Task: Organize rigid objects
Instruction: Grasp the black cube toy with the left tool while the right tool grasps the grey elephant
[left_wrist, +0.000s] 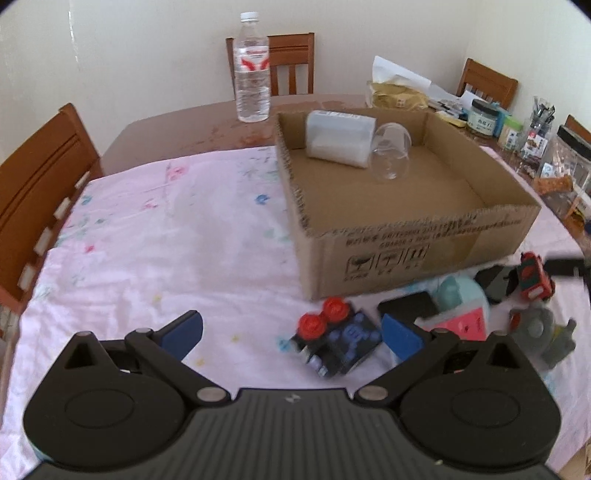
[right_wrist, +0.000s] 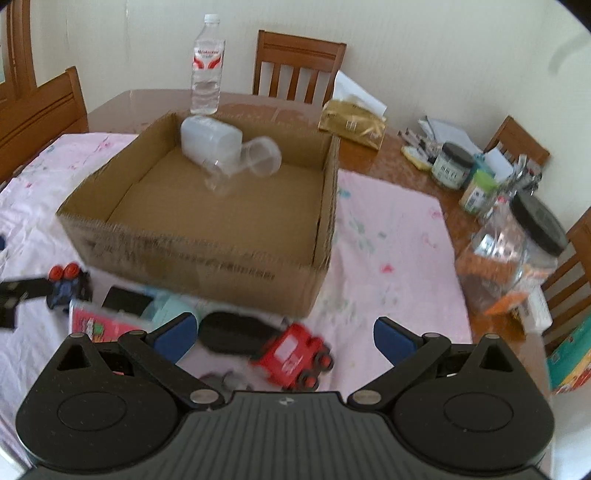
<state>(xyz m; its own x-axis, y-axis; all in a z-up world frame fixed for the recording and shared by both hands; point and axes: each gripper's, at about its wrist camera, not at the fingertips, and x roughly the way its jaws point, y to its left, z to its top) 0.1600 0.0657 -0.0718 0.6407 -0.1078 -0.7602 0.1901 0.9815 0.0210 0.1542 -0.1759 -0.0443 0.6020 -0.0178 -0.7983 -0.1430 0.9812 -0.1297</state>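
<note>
Fingers of both the left gripper (left_wrist: 291, 332) and right gripper (right_wrist: 284, 334) spread apart, empty; cardboard box (right_wrist: 207, 258) at twelve o'clock, red toy train (right_wrist: 291, 356) between the right pair.

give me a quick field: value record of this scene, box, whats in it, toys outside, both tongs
box: cardboard box, open top, on the pink cloth
in box: white container and clear cup, both on their sides
outside box: red toy train, black toy with red knobs, near the front wall
left tongs: open, empty
right tongs: open, empty, above the train
behind box: water bottle, upright
</note>
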